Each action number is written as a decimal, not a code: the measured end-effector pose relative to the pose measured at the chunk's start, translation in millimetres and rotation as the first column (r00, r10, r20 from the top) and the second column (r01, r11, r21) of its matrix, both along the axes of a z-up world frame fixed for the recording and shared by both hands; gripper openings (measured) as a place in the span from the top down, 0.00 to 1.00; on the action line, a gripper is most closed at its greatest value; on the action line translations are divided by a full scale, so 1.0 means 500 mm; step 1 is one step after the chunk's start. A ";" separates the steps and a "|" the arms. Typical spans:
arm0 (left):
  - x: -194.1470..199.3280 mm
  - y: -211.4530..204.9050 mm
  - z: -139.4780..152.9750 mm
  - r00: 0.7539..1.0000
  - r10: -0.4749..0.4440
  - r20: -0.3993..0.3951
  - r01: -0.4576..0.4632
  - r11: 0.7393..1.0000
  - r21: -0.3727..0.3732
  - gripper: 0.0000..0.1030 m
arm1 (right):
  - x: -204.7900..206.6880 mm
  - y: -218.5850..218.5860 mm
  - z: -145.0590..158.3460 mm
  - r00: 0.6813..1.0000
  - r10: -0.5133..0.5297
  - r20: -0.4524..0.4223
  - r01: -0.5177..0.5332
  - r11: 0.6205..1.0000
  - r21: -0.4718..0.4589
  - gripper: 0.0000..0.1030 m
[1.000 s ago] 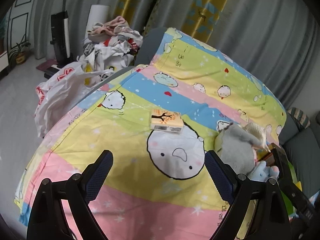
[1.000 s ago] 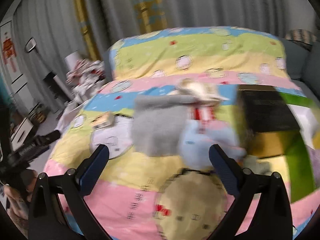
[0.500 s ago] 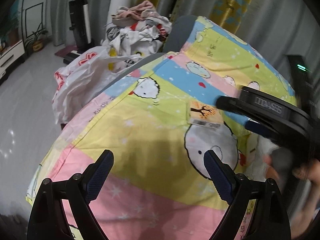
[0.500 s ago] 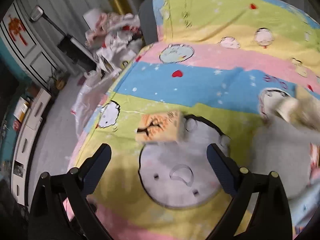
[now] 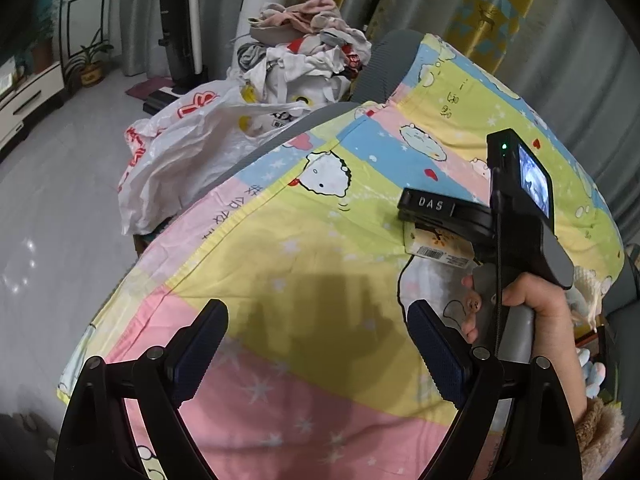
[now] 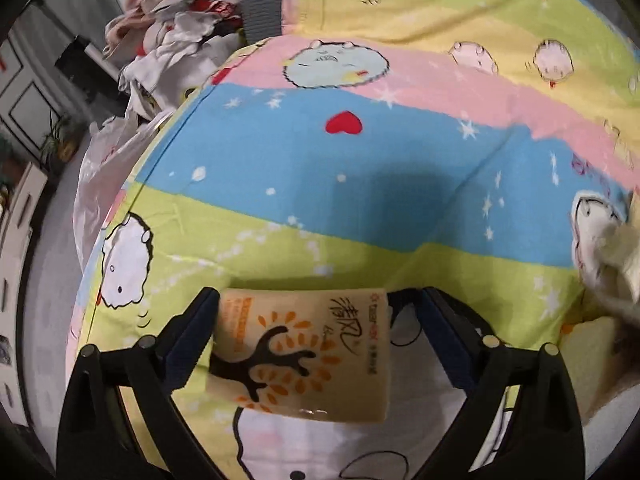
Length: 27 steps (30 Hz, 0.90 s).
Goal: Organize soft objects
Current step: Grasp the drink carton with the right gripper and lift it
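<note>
Right wrist view: right gripper [image 6: 316,340] straddles the tissue pack [image 6: 304,354] lying on the cartoon bedsheet [image 6: 320,184]; jaws have just been closing, the left pad touches the pack's edge, the right pad stands just apart, so no pinch yet. Left gripper [image 5: 316,350] hangs spread over bare sheet, nothing between its pads. From there the pack [image 5: 436,250] lies beyond, under the right gripper held by a hand [image 5: 532,308]. Clothes pile [image 5: 304,52] sits past the sheet's far edge.
</note>
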<state>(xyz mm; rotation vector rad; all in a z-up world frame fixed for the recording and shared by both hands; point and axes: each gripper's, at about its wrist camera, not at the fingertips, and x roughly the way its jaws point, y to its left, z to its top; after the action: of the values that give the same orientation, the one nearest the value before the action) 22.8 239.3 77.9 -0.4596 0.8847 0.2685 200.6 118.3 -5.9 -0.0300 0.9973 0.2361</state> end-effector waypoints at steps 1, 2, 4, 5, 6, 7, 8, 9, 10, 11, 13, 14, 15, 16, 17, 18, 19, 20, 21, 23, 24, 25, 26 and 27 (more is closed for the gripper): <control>-0.001 -0.001 0.000 1.000 0.005 0.001 -0.005 1.000 -0.002 0.10 | -0.002 0.001 0.003 1.000 -0.005 0.021 0.005 1.000 -0.019 0.23; -0.001 -0.001 0.001 1.000 0.005 0.003 -0.005 1.000 -0.004 0.10 | -0.006 -0.002 0.009 0.999 -0.015 0.041 0.017 0.999 -0.041 0.30; 0.000 0.000 0.000 1.000 0.005 0.002 -0.005 1.000 -0.002 0.10 | -0.015 -0.012 0.015 0.999 -0.013 0.034 0.014 1.000 -0.024 0.31; 0.000 -0.001 0.001 1.000 0.007 0.003 -0.007 1.000 0.000 0.10 | -0.024 -0.020 0.018 1.000 -0.008 0.018 0.008 1.000 -0.007 0.32; 0.000 -0.003 0.003 1.000 0.007 0.004 -0.007 1.000 0.001 0.10 | -0.036 -0.028 0.022 1.000 -0.004 0.003 0.004 1.000 0.012 0.32; 0.001 -0.006 0.004 1.000 0.005 0.005 -0.005 1.000 0.004 0.10 | -0.053 -0.035 0.029 1.000 0.004 -0.001 -0.004 1.000 0.025 0.32; 0.001 -0.009 0.006 1.000 -0.001 0.008 0.001 1.000 0.008 0.10 | -0.076 -0.044 0.040 1.000 0.021 0.004 -0.021 0.999 0.041 0.32; 0.001 -0.014 0.009 1.000 -0.011 0.013 0.011 1.000 0.013 0.10 | -0.104 -0.055 0.053 0.999 0.038 0.018 -0.039 0.997 0.059 0.32; 0.001 -0.018 0.011 1.000 -0.022 0.016 0.021 1.000 0.019 0.10 | -0.132 -0.067 0.066 0.998 0.051 0.029 -0.053 0.996 0.077 0.32; 0.001 -0.025 0.014 0.999 -0.030 0.020 0.030 0.999 0.026 0.10 | -0.165 -0.086 0.080 0.997 0.061 0.041 -0.065 0.992 0.105 0.32; 0.000 -0.033 0.016 0.999 -0.036 0.025 0.035 0.999 0.034 0.10 | -0.226 -0.125 0.098 0.995 0.082 0.057 -0.089 0.984 0.152 0.31; 0.000 -0.038 0.016 0.999 -0.041 0.025 0.040 0.999 0.037 0.10 | -0.264 -0.155 0.104 0.994 0.086 0.061 -0.095 0.979 0.178 0.31; 0.001 -0.045 0.017 0.999 -0.048 0.023 0.047 0.998 0.042 0.10 | -0.286 -0.172 0.102 0.995 0.082 0.062 -0.092 0.977 0.190 0.31; 0.001 -0.052 0.018 0.998 -0.057 0.024 0.056 0.997 0.049 0.10 | -0.310 -0.194 0.098 0.995 0.078 0.059 -0.088 0.977 0.195 0.31; 0.001 -0.064 0.020 0.997 -0.070 0.027 0.068 0.996 0.060 0.10 | -0.334 -0.219 0.092 0.996 0.065 0.057 -0.075 0.977 0.197 0.31; 0.000 -0.072 0.023 0.996 -0.079 0.030 0.077 0.995 0.067 0.10 | -0.355 -0.244 0.084 0.997 0.046 0.054 -0.055 0.980 0.191 0.31; -0.001 -0.082 0.025 0.995 -0.092 0.034 0.089 0.993 0.073 0.10 | -0.371 -0.265 0.075 0.998 0.025 0.051 -0.034 0.984 0.176 0.31; 0.000 -0.094 0.027 0.993 -0.110 0.037 0.107 0.991 0.075 0.10 | -0.386 -0.284 0.063 0.999 -0.003 0.047 -0.005 0.988 0.155 0.31; -0.001 -0.108 0.029 0.990 -0.134 0.040 0.131 0.989 0.074 0.10 | -0.396 -0.299 0.049 0.999 -0.023 0.039 0.018 0.991 0.130 0.31; -0.003 -0.136 0.031 0.985 -0.166 0.044 0.162 0.984 0.078 0.10 | -0.409 -0.331 0.025 0.998 -0.051 0.028 0.048 0.994 0.102 0.30; -0.003 -0.152 0.031 0.982 -0.184 0.040 0.180 0.980 0.087 0.10 | -0.413 -0.346 0.016 0.997 -0.071 0.022 0.068 0.992 0.106 0.29; -0.002 -0.166 0.030 0.979 -0.203 0.038 0.198 0.976 0.094 0.10 | -0.416 -0.360 0.007 0.996 -0.087 0.012 0.086 0.990 0.113 0.29; -0.001 -0.182 0.030 0.974 -0.222 0.035 0.217 0.971 0.101 0.10 | -0.416 -0.373 -0.002 0.995 -0.097 -0.003 0.096 0.988 0.125 0.28; -0.001 -0.198 0.029 0.971 -0.239 0.029 0.235 0.966 0.109 0.10 | -0.416 -0.385 -0.010 0.995 -0.102 -0.019 0.104 0.985 0.138 0.28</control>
<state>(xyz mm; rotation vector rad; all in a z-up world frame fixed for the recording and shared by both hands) 22.2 140.2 92.4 -0.2576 0.8708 0.0846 -7.2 -74.0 -10.7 0.1499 0.9891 0.2109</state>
